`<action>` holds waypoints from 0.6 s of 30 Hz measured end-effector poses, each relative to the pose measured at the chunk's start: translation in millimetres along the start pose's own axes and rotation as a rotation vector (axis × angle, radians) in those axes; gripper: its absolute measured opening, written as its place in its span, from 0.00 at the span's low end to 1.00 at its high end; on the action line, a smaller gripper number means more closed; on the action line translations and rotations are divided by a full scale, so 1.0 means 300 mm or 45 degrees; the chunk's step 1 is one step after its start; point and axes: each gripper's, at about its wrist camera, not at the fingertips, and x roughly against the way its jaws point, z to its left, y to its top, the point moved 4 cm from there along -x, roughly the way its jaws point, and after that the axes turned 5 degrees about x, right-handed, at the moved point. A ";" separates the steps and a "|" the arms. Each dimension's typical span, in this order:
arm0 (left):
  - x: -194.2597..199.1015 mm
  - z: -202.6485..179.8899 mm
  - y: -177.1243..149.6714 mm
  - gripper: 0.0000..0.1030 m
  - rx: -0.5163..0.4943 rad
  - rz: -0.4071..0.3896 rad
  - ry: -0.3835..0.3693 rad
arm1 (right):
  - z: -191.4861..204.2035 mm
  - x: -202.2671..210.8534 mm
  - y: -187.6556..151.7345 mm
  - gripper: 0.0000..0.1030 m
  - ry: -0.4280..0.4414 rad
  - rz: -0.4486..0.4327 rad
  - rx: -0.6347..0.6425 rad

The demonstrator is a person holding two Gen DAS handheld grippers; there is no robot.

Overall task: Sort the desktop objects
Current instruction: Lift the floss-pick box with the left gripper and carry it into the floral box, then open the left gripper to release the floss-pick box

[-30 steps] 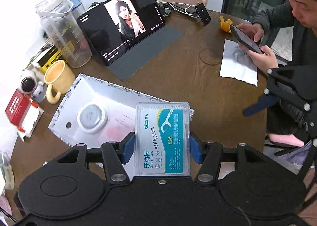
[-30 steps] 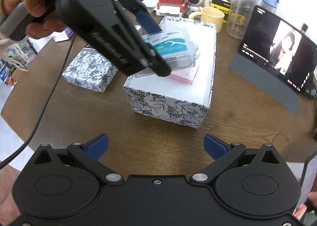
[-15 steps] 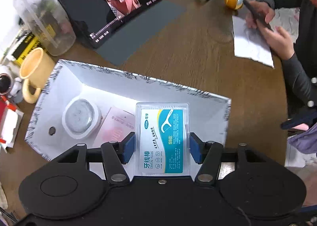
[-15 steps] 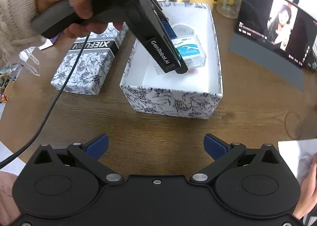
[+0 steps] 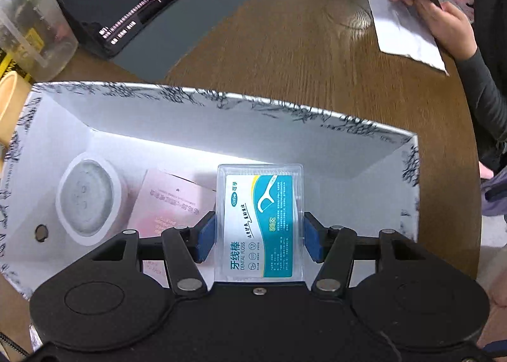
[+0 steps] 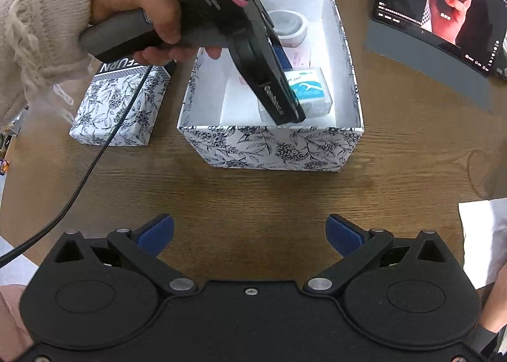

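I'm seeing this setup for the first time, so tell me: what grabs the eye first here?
The left hand-held gripper clamps a clear dental floss case low inside the floral-patterned open box at the table's middle. A round white tin and a pink card already lie in the box; the right hand-held gripper hangs open above bare wood.

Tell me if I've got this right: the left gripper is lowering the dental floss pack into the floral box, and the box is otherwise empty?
Not quite. The left gripper holds the dental floss pack inside the floral box, but the box isn't empty: the left wrist view shows a round white tin and a pink packet in it.
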 end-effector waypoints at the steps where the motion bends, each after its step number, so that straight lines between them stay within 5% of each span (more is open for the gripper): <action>1: -0.006 0.002 -0.002 0.54 -0.006 0.005 -0.010 | 0.000 -0.002 0.005 1.00 -0.003 0.000 -0.002; 18: -0.075 -0.012 -0.006 0.54 -0.077 0.082 -0.044 | -0.016 -0.016 -0.023 1.00 -0.005 0.010 -0.058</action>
